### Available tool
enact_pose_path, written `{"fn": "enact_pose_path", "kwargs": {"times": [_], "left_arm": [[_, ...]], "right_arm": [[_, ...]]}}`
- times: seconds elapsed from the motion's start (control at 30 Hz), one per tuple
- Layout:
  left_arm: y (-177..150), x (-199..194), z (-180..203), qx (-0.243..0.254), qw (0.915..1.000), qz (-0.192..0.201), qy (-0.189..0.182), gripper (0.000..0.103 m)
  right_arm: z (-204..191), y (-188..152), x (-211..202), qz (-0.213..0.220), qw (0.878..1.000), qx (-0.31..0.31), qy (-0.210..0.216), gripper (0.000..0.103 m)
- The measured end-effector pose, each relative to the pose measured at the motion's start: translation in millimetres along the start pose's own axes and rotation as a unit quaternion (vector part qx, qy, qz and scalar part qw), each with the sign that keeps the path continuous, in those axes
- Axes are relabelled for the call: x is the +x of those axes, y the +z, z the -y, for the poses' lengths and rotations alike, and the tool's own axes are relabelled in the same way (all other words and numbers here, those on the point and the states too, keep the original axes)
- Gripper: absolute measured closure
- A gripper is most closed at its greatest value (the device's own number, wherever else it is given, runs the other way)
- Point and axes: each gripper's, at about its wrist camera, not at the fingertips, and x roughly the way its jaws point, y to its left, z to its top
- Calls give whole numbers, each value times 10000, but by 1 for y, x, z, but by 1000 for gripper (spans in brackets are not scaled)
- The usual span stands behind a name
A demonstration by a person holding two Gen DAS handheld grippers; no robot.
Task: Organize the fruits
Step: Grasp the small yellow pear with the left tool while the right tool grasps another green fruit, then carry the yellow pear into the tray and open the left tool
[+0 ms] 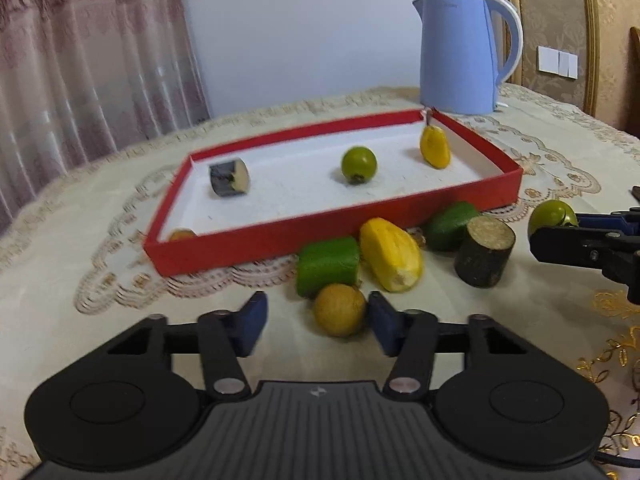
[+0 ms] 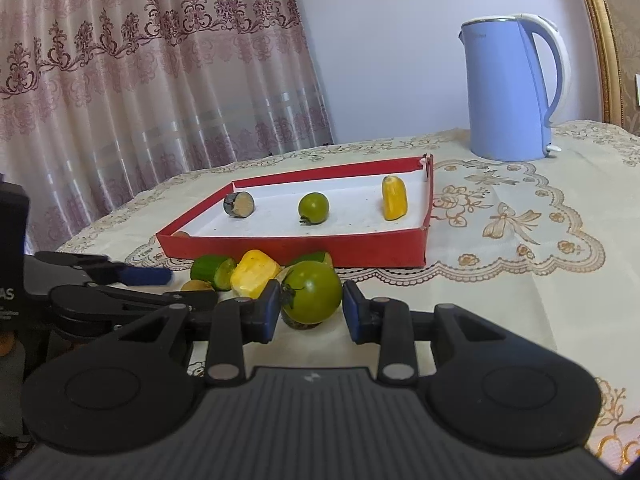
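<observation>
A red tray (image 1: 256,242) (image 2: 304,246) holds a dark cut piece (image 1: 229,179), a green round fruit (image 1: 359,165), a yellow piece (image 1: 435,147) and a small orange fruit (image 1: 182,234). In front of it lie two green pieces (image 1: 327,266) (image 1: 452,226), a yellow piece (image 1: 391,254), a dark cylinder (image 1: 485,251) and a small yellow round fruit (image 1: 340,310). My left gripper (image 1: 318,322) is open, its right pad beside that yellow fruit. My right gripper (image 2: 310,310) is open around a green tomato (image 2: 312,292), apparently touching on the left side only.
A blue kettle (image 1: 460,52) (image 2: 508,88) stands behind the tray on the embroidered tablecloth (image 2: 520,240). A curtain (image 2: 140,80) hangs at the left, a gilt chair back (image 1: 560,20) at the right. The right gripper shows at the right edge of the left wrist view.
</observation>
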Motion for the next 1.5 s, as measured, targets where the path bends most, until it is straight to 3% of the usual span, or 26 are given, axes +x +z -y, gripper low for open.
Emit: {"fn": "enact_pose_path", "kwargs": {"times": [0.27, 0.5, 0.77, 0.87, 1.5], "left_arm": [[1, 2, 0, -142, 9996, -50, -251, 73], [-2, -6, -19, -496, 9975, -151, -483, 74], [-6, -16, -44, -619, 9980, -73, 54, 74], [-8, -10, -51, -771, 9968, -218, 45, 74], [-10, -10, -46, -626, 9977, -82, 235, 74]], "right_arm": [[0, -1, 1, -22, 10000, 17, 43, 71], [1, 0, 2, -38, 10000, 23, 18, 71], [0, -1, 2, -33, 10000, -5, -23, 72], [-1, -1, 2, -38, 10000, -37, -44, 72], [0, -1, 3, -51, 9999, -33, -125, 72]]}}
